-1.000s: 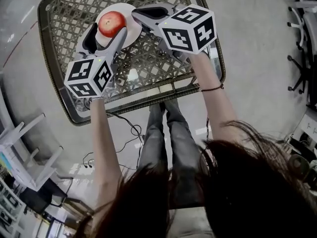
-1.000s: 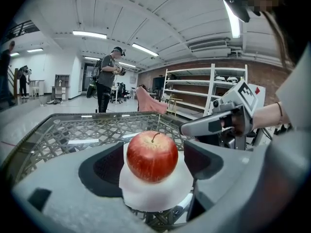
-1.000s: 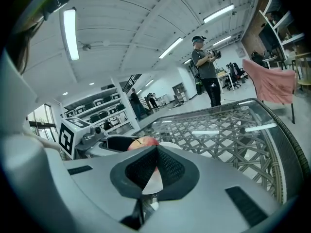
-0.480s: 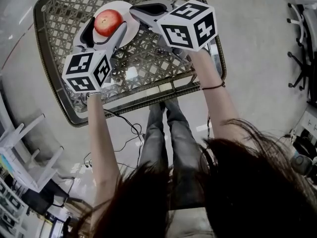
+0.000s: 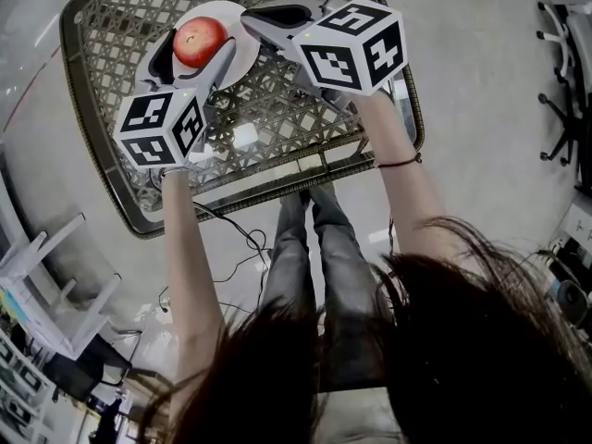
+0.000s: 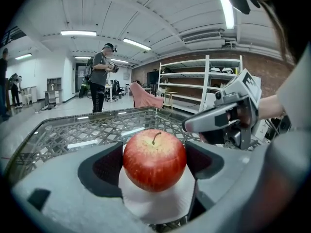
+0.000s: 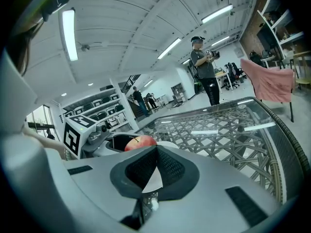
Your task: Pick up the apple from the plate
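head view: a red apple (image 5: 199, 38) sits on a round white plate (image 5: 222, 12) at the far left part of a glass-topped lattice table (image 5: 111, 26) with a dark woven frame. the left gripper (image 5: 196, 52) reaches onto the plate, one grey jaw on each side of the apple. its black-and-white marker cube (image 5: 157, 128) is nearer the person. the right gripper (image 5: 254, 17) lies just beside the plate's right edge, its tips over the rim. bare forearms run back from both tools.

left gripper view: the apple (image 6: 154, 160) fills the space between the left gripper's (image 6: 154, 165) jaws, stem up. the dark hollow pads (image 6: 107, 165) press against both of its flanks, so the tool is clamped on the fruit. the apple's underside meets the plate (image 6: 155, 205), with no gap visible. the right gripper (image 6: 190, 125) pokes in from the right, apart from the apple. a standing person (image 6: 101, 76) and white metal shelving (image 6: 194, 81) are in the room beyond.

right gripper view: the right gripper's (image 7: 154, 171) ribbed dark pads meet in one seam; it is clenched with nothing in it. past the tips, the top of the apple (image 7: 140, 141) shows beside the left tool's cube (image 7: 77, 130). a pink cloth (image 7: 269, 79) hangs over a chair beyond the table (image 7: 233, 130).
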The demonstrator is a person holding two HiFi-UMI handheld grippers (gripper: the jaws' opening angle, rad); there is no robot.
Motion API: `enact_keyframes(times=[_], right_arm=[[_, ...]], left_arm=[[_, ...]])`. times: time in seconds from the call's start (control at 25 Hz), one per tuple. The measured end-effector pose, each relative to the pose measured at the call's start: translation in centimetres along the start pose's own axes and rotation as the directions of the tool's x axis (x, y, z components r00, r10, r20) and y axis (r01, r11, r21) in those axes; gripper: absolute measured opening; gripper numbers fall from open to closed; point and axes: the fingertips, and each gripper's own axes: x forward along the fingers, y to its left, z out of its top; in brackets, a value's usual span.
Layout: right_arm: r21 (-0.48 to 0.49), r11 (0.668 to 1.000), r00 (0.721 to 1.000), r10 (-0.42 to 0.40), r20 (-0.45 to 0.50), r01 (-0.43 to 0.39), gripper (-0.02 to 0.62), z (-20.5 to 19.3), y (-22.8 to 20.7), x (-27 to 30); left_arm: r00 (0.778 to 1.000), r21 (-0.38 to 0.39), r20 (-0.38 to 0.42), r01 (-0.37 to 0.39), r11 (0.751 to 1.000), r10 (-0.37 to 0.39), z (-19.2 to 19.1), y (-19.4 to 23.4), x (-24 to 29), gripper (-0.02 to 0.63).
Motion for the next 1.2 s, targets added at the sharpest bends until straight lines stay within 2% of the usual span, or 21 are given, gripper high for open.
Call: enact_keyframes(times=[0.44, 1.2], right_arm=[[0.005, 1.000, 1.000, 0.000, 0.001, 0.000, 0.009, 0.1, 0.1, 0.2], [0.005, 1.000, 1.000, -0.008, 0.007, 0.008, 0.009, 0.9, 1.0, 0.0]], left_arm=[[1.000, 0.006, 0.006, 0.001, 1.000, -0.001, 0.1, -0.1, -0.1, 0.393], [0.999, -0.043, 0.053, -0.009, 0.999, 0.012, 1.2, 0.3, -1.6, 0.393]])
